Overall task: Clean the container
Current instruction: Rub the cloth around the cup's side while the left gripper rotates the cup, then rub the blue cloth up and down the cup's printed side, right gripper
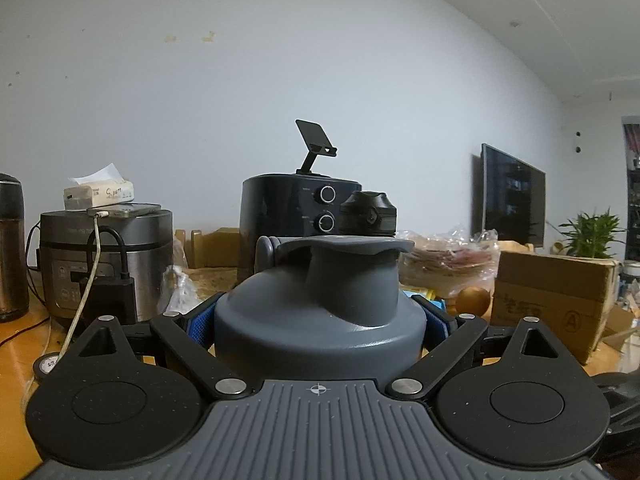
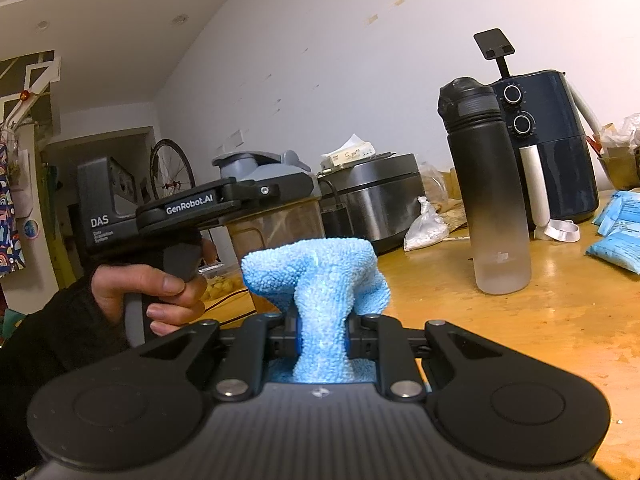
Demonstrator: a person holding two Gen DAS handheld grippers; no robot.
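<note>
While the left hand-held gripper (image 1: 320,320) clamps the grey lid of the container (image 2: 276,208), held above the surface (image 2: 520,320), the right hand-held gripper (image 2: 322,344) pinches a blue cloth (image 2: 316,276), jaws nearly shut. Best bring the cloth's puffed end flat against the container wall, gripping it firmly.
</note>
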